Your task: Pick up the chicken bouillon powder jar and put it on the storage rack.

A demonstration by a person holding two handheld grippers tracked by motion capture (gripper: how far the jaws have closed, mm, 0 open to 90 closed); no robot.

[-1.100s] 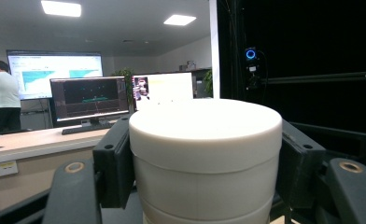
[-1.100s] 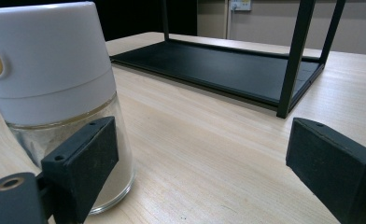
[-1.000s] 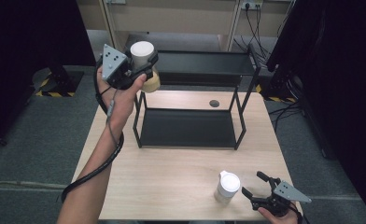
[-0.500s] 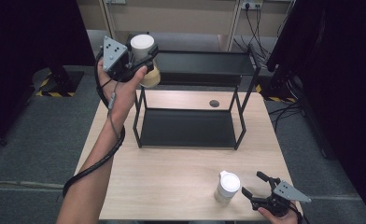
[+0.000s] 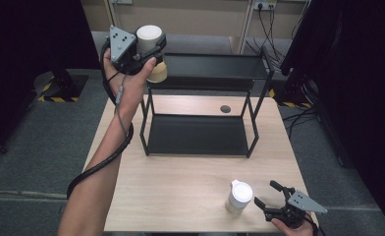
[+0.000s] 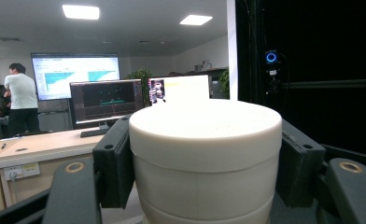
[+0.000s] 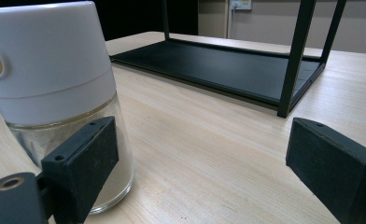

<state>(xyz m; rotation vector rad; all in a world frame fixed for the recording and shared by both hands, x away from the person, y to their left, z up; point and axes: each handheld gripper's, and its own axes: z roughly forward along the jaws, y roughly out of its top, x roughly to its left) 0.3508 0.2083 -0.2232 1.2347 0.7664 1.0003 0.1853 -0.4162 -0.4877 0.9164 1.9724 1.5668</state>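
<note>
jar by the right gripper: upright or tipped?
Upright. The jar stands on its glass base on the table, white cap on top; right gripper open beside it.

1. A pale wooden counter [image 5: 180, 191] stands on grey carpet [image 5: 43, 142].
2. A black metal two-tier shelf rack [image 5: 199, 132] sits on the counter's far half.
3. A small dark round disc [image 5: 225, 108] lies on the counter, under the rack's top tier.
4. Wall sockets with black cables [image 5: 264, 14] sit beyond the rack.
</note>
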